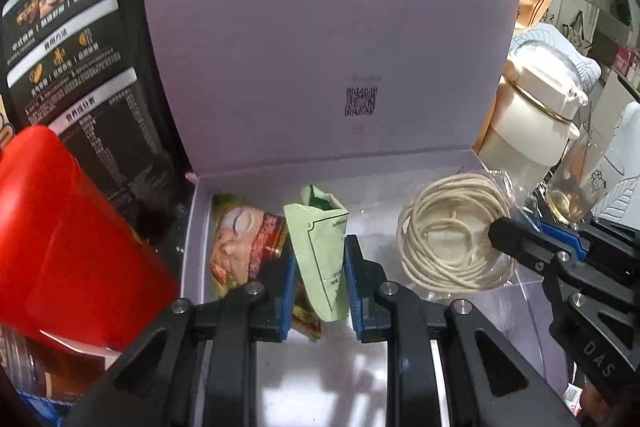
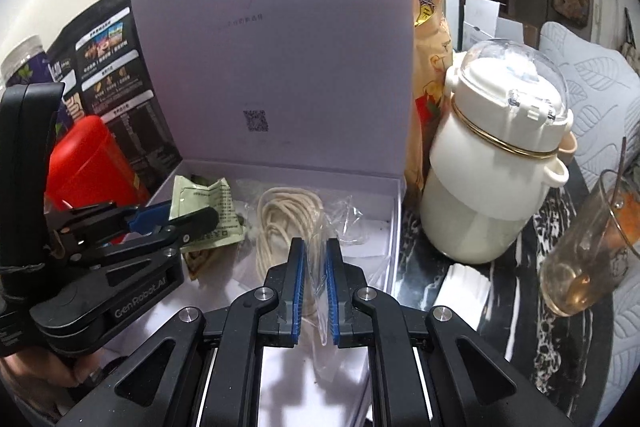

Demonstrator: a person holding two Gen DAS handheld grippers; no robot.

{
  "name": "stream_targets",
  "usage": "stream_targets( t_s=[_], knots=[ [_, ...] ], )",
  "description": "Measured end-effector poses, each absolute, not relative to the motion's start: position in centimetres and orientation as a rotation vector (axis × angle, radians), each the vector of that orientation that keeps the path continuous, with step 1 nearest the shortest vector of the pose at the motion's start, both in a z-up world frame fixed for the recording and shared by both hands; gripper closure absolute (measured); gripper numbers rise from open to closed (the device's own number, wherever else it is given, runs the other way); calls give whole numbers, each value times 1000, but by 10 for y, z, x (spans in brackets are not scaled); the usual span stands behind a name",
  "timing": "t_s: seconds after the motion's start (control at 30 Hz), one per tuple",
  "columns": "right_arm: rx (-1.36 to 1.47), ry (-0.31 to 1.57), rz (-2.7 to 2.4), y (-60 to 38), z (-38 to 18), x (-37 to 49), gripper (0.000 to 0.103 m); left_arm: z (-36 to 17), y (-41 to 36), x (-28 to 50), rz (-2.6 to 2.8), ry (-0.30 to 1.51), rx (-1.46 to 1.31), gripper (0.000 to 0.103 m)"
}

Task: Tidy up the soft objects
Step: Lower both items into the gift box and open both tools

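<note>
A lavender gift box (image 1: 380, 211) (image 2: 372, 195) stands with its lid upright. My left gripper (image 1: 320, 287) (image 2: 188, 219) is shut on a pale green sachet (image 1: 320, 247) (image 2: 208, 203) over the box's left side. A red-orange snack packet (image 1: 244, 243) lies against the sachet, and its lower corner also runs between the blue pads (image 1: 354, 283). My right gripper (image 2: 315, 287) (image 1: 504, 231) is shut on the clear plastic bag (image 2: 320, 267) that holds a coil of cream cord (image 1: 448, 227) (image 2: 280, 223), low over the box's right side.
A red canister (image 1: 72, 227) (image 2: 92, 167) and a black food pouch (image 1: 68, 47) stand left of the box. To the right are a white jug with a clear dome (image 2: 496, 163) (image 1: 536, 115), a glass cup (image 2: 588, 251), an orange snack bag (image 2: 432, 47) and white paper (image 2: 464, 287).
</note>
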State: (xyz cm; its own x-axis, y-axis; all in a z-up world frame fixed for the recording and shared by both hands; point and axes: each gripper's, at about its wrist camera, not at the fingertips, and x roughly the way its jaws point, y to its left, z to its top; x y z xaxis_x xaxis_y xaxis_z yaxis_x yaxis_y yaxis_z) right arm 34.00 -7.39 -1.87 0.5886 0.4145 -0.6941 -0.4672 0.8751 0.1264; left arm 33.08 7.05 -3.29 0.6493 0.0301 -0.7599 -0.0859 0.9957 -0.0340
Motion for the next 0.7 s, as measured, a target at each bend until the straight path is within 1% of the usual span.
stream_targets(
  t_s=[0.07, 0.13, 0.17, 0.2, 0.27, 0.3, 0.33, 0.37, 0.4, 0.43, 0.57, 0.7],
  knots=[
    [-73, 794, 509, -74, -19, 341, 90, -38, 72, 333, 67, 873, -59, 81],
    [-79, 796, 505, -75, -19, 341, 90, -41, 71, 334, 66, 879, -56, 81],
    [-88, 796, 504, -74, -19, 341, 86, -41, 70, 336, 65, 885, -61, 81],
    [-103, 793, 494, -74, -18, 341, 74, -40, 69, 336, 64, 886, -61, 81],
    [-119, 774, 472, -74, -15, 339, 58, -40, 68, 337, 63, 888, -50, 79],
    [-122, 758, 465, -75, -12, 338, 56, -41, 67, 338, 71, 896, -44, 76],
    [-122, 755, 461, -76, -11, 338, 56, -42, 67, 339, 76, 905, -43, 66],
    [-123, 756, 458, -76, -10, 338, 53, -42, 68, 339, 75, 911, -52, 46],
    [-127, 760, 452, -77, -9, 337, 45, -42, 69, 340, 71, 913, -66, 33],
    [-134, 756, 442, -78, -8, 336, 42, -42, 70, 339, 64, 909, -76, 19],
    [-166, 726, 407, -80, -2, 332, 39, -35, 68, 337, 67, 896, -97, 18],
    [-158, 720, 400, -83, 2, 330, 39, -29, 66, 336, 69, 874, -80, 18]
  ],
)
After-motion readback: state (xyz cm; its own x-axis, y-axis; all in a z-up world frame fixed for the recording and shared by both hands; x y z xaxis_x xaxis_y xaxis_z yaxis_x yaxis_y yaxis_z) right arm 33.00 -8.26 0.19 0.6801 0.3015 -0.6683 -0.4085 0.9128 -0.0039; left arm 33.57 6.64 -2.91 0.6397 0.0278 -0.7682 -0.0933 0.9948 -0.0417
